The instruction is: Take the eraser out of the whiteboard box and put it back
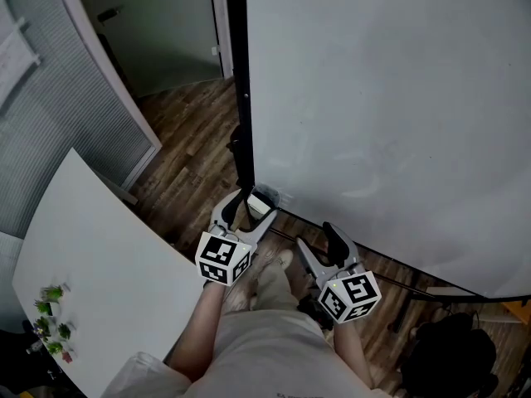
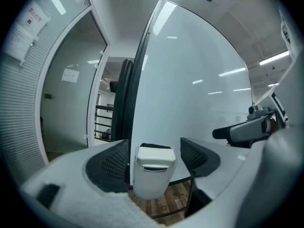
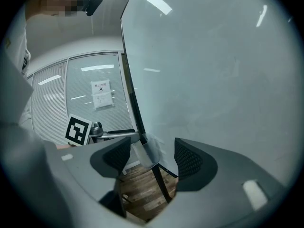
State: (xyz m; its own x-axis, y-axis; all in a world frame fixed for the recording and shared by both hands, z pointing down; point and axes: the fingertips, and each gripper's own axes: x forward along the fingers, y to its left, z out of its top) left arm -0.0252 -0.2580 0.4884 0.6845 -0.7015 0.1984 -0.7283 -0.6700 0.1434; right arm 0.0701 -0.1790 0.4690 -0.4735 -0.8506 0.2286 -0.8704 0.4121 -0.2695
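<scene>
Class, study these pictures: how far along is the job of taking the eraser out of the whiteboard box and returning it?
Done: nothing yet; the eraser sits in the white box low on the whiteboard, dark top showing. In hand: the left claw stands open around that box, pads not pressing; the right claw is open and empty. Left: grip the eraser, lift it out, put it back.

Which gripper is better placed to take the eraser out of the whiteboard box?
Left. The left gripper has the box and the dark top of the eraser between its open jaws; the right gripper, also open, sees the box farther off.
</scene>
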